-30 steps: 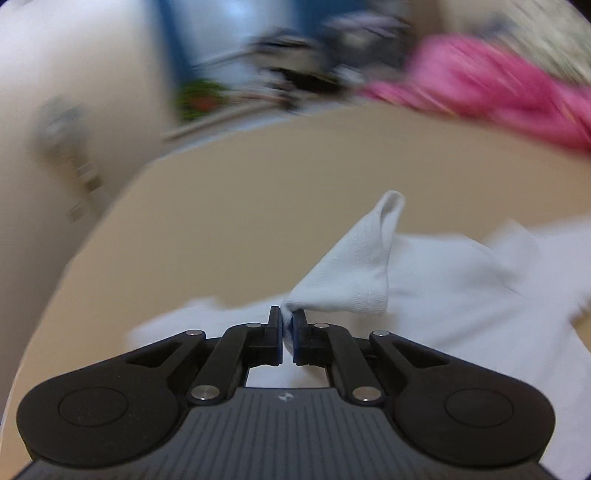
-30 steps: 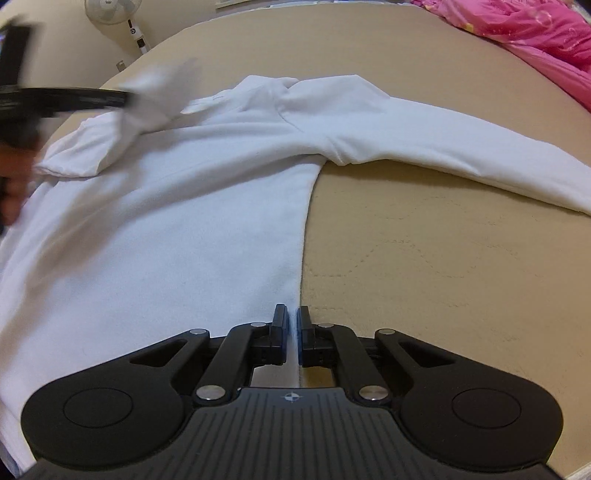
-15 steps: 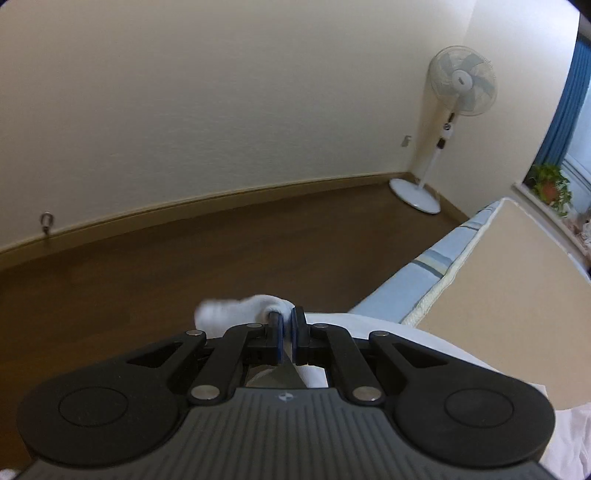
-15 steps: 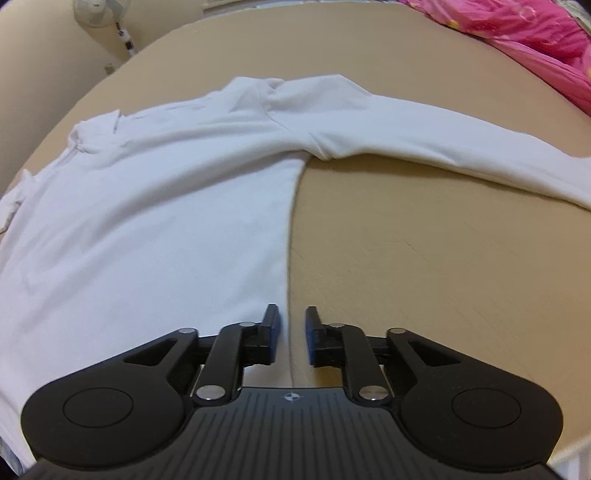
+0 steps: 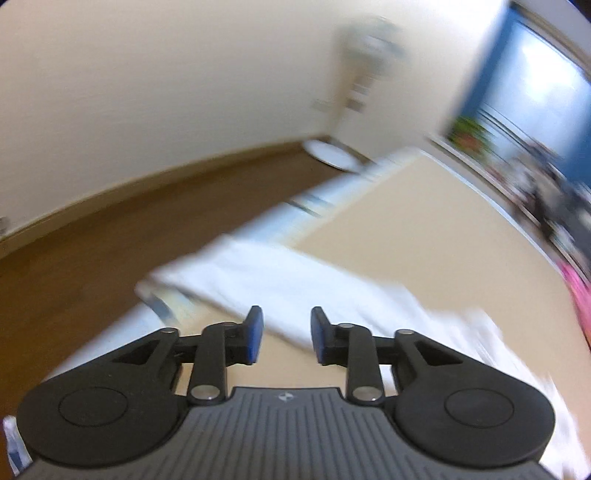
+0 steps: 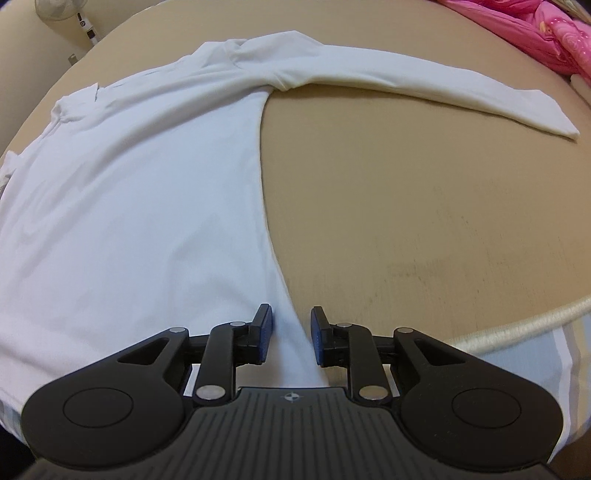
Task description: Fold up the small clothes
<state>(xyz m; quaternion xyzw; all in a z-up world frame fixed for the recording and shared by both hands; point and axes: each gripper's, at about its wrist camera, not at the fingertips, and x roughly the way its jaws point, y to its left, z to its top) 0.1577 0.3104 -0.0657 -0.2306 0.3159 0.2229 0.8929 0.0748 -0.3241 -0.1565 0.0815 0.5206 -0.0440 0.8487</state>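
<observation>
A white long-sleeved shirt [image 6: 140,192] lies spread flat on a tan bed [image 6: 424,221], its body filling the left and near part of the right wrist view. One sleeve [image 6: 424,85] stretches out to the right across the bed, its cuff lying flat well short of the pink bedding [image 6: 535,33] at the far right corner. The collar end of the shirt is bunched a little at the far side.

The right gripper [image 6: 289,334] hangs just over the near hem of the shirt, at its right edge. Its jaws stand apart with nothing between them; white cloth shows through the gap below.

The left gripper [image 5: 284,334] is likewise released, jaws spread and holding nothing. Its view is blurred. Beyond its fingers lies the other sleeve [image 5: 266,280], stretched out toward the bed's edge with its end near or just over that edge; the blur makes it hard to tell which. Past the bed are a brown floor [image 5: 92,251], a pale wall, a standing fan [image 5: 354,92] in the corner and a window [image 5: 546,85] with blue curtains.

The bed's corded edge [image 6: 517,321] shows at the near right of the right wrist view.
</observation>
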